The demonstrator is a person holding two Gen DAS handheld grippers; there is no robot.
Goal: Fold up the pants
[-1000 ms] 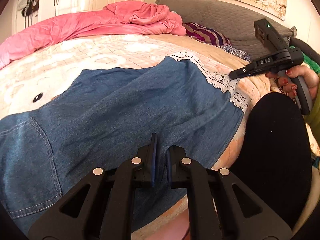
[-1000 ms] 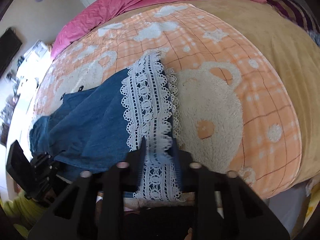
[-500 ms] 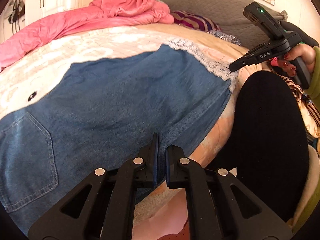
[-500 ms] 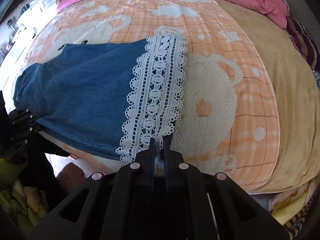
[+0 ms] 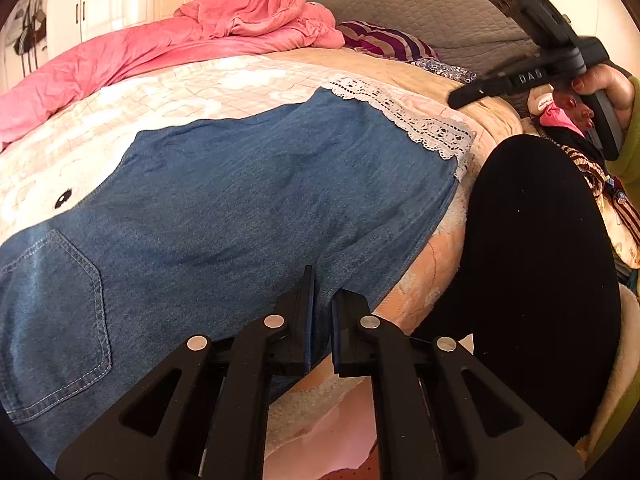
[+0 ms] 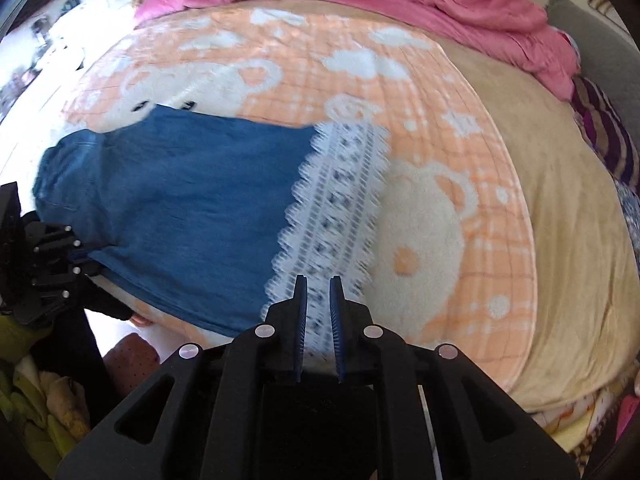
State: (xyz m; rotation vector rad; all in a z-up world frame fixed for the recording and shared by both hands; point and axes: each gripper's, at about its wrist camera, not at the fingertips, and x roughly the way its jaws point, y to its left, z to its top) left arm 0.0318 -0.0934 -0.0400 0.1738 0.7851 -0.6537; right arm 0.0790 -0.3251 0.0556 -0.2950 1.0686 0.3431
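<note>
Blue denim pants (image 5: 240, 200) with a white lace hem (image 5: 424, 128) lie spread flat on the bed. My left gripper (image 5: 325, 282) is shut on their near edge, close to the bed's side; the right wrist view shows it (image 6: 82, 260) pinching that same denim edge (image 6: 192, 200). My right gripper (image 6: 318, 280) hovers above the near end of the lace hem (image 6: 336, 200). Its jaws are opening a narrow crack with nothing between them. In the left wrist view it (image 5: 456, 100) hangs in the air to the right of the hem, held by a hand.
An orange bear-pattern blanket (image 6: 420, 220) covers the bed. A pink duvet (image 5: 200, 40) and a striped pillow (image 5: 384, 40) lie at the far side, before a grey headboard (image 5: 400, 0). A person's black-clad leg (image 5: 532, 260) stands against the bed's near edge.
My right gripper let go of the lace hem, which now lies flat, and rose up and away from it. The left gripper kept its hold.
</note>
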